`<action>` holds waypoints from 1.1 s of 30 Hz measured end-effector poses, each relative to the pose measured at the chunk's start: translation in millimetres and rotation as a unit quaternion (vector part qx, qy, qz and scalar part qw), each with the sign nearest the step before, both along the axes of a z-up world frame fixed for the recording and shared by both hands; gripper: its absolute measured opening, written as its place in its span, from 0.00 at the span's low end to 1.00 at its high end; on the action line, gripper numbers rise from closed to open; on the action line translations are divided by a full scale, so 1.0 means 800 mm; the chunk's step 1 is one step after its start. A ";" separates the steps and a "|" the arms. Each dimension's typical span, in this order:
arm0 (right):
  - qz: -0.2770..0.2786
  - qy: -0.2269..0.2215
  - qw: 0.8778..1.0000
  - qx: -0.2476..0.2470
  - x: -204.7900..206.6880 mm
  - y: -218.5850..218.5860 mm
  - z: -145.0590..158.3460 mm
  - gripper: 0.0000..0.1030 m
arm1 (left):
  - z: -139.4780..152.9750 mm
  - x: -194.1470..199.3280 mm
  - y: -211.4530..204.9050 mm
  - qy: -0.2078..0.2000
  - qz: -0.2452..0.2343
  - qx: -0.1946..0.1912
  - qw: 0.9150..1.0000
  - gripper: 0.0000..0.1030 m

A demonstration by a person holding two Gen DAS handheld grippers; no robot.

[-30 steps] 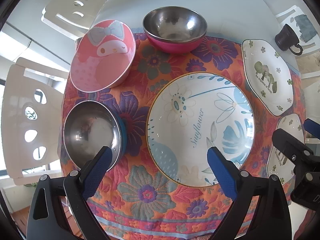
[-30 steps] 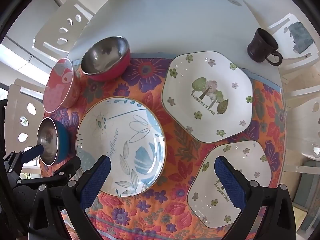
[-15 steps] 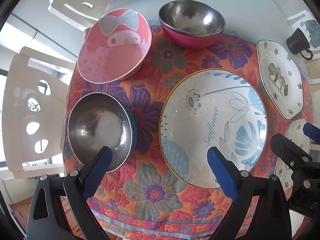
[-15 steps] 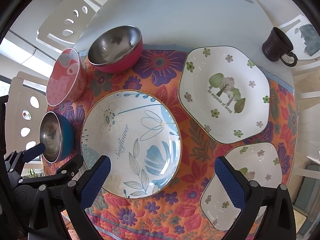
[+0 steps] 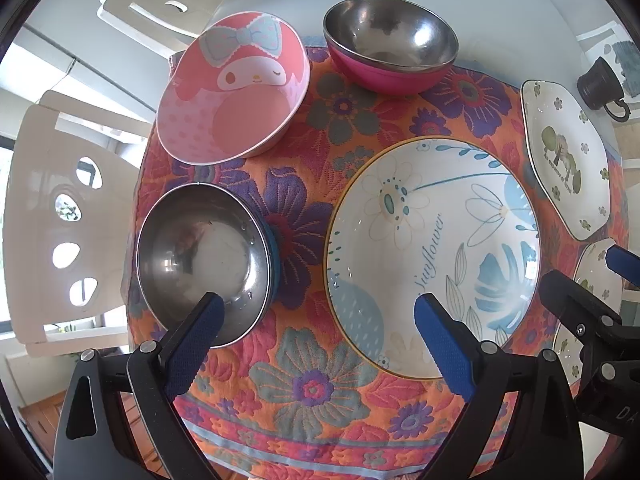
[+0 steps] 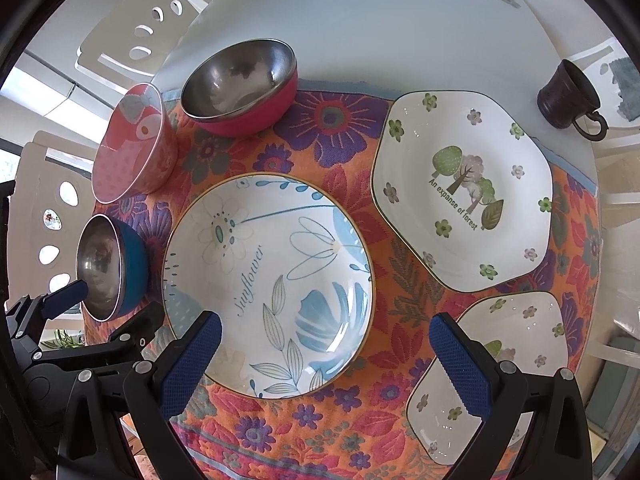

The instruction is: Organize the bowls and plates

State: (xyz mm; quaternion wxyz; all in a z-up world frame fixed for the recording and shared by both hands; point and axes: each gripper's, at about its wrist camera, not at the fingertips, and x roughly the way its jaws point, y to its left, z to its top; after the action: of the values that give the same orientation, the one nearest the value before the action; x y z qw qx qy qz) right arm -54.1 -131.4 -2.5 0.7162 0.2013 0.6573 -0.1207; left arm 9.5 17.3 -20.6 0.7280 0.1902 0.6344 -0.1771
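Observation:
On the flowered cloth lie a round blue-flower "Sunflower" plate (image 5: 432, 248) (image 6: 268, 276), two white tree-print plates (image 6: 464, 188) (image 6: 504, 364), a pink cartoon bowl (image 5: 232, 88) (image 6: 132, 144), a steel bowl with a pink outside (image 5: 392, 52) (image 6: 240, 84) and a steel bowl with a blue outside (image 5: 200, 256) (image 6: 108, 268). My left gripper (image 5: 320, 320) is open above the near edge, one finger over the blue steel bowl, the other over the round plate. My right gripper (image 6: 326, 336) is open between the round plate and the nearer tree plate. Neither holds anything.
A dark mug (image 6: 568, 100) (image 5: 600, 84) stands on the bare white table (image 6: 360, 20) at the far right. White chairs (image 5: 48, 208) (image 6: 132, 36) surround the table on the left and back. The cloth's (image 5: 304, 432) near edge hangs over the table edge.
Both grippers have drifted left and slightly nearer the dishes. The blue steel bowl now sits more in the left view. Both stay open; no dish has moved.

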 end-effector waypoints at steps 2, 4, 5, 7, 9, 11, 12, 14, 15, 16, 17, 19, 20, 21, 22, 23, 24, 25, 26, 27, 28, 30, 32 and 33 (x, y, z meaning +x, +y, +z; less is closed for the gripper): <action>0.000 0.001 1.000 0.000 0.000 0.000 0.000 1.00 | 0.000 0.000 0.000 -0.001 0.000 -0.001 1.000 0.93; 0.001 0.001 1.000 -0.001 0.000 0.000 -0.001 1.00 | 0.000 0.000 0.000 0.000 0.000 0.003 1.000 0.93; 0.001 0.001 1.000 -0.001 0.000 0.000 -0.001 1.00 | 0.001 0.002 0.001 0.002 0.001 0.006 1.000 0.93; 0.001 0.002 1.000 -0.001 0.000 0.000 -0.001 1.00 | 0.000 0.001 0.000 0.002 0.001 0.007 1.000 0.93; 0.001 0.002 1.000 -0.001 0.000 0.000 -0.001 1.00 | 0.000 0.000 0.000 0.004 0.001 0.005 1.000 0.93; 0.001 0.002 1.000 -0.001 0.000 0.000 -0.001 1.00 | -0.001 -0.001 0.000 0.005 0.000 0.008 1.000 0.93; 0.001 0.002 1.000 -0.001 0.000 0.000 -0.001 1.00 | -0.001 -0.001 0.000 0.005 -0.001 0.009 1.000 0.93; 0.002 0.002 1.000 -0.002 0.000 0.001 -0.001 1.00 | -0.001 -0.002 0.001 0.008 -0.002 0.011 1.000 0.93; 0.002 0.002 1.000 -0.002 -0.001 0.001 -0.002 1.00 | -0.001 -0.002 0.001 0.011 -0.002 0.013 1.000 0.93; 0.002 0.003 1.000 -0.002 -0.001 0.001 -0.002 1.00 | -0.002 -0.003 0.001 0.011 -0.002 0.013 1.000 0.93; 0.002 0.003 1.000 -0.002 -0.001 0.001 -0.002 1.00 | -0.002 -0.003 0.002 0.014 -0.002 0.013 1.000 0.93; 0.002 0.003 1.000 -0.002 -0.001 0.001 -0.002 1.00 | -0.002 -0.004 0.003 0.016 -0.003 0.013 1.000 0.93; 0.002 0.003 1.000 -0.003 -0.001 0.001 -0.002 1.00 | -0.002 -0.003 0.003 0.016 -0.002 0.014 1.000 0.93; 0.002 0.003 1.000 -0.003 -0.002 0.001 -0.002 1.00 | -0.002 -0.003 0.003 0.016 -0.002 0.015 1.000 0.93; 0.002 0.003 1.000 -0.003 -0.001 0.001 -0.002 1.00 | -0.002 -0.003 0.004 0.017 -0.002 0.016 1.000 0.93; 0.002 0.004 1.000 -0.003 -0.002 0.001 -0.003 1.00 | -0.002 -0.003 0.004 0.017 -0.002 0.018 1.000 0.93; 0.003 0.004 1.000 -0.003 -0.002 0.001 -0.002 1.00 | -0.002 -0.003 0.005 0.018 -0.003 0.020 1.000 0.93; 0.004 0.004 1.000 -0.004 -0.003 0.001 -0.002 1.00 | -0.002 -0.004 0.006 0.017 -0.002 0.021 1.000 0.93; 0.004 0.004 1.000 -0.004 -0.003 0.002 -0.002 1.00 | -0.002 -0.005 0.008 0.016 -0.001 0.023 1.000 0.93; 0.005 0.005 1.000 -0.004 -0.004 0.003 -0.002 1.00 | -0.002 -0.005 0.009 0.016 0.000 0.025 1.000 0.93; 0.006 0.005 1.000 -0.004 -0.005 0.004 -0.002 1.00 | -0.003 -0.005 0.011 0.017 0.001 0.027 0.999 0.93; 0.009 0.006 1.000 -0.006 -0.004 0.007 -0.001 1.00 | -0.005 -0.007 0.015 0.018 0.002 0.028 0.999 0.93; 0.012 0.006 1.000 -0.008 -0.005 0.009 -0.002 1.00 | -0.009 -0.011 0.019 0.018 0.003 0.030 0.999 0.93; 0.013 0.007 1.000 -0.009 -0.006 0.011 -0.002 1.00 | -0.011 -0.013 0.022 0.017 0.003 0.030 0.999 0.93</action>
State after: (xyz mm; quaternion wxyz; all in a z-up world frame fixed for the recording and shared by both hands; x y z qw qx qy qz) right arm -58.6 -122.7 -4.0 0.7148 0.1856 0.6638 -0.1184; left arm -1.1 34.5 -29.1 0.7117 0.2071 0.6523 -0.1586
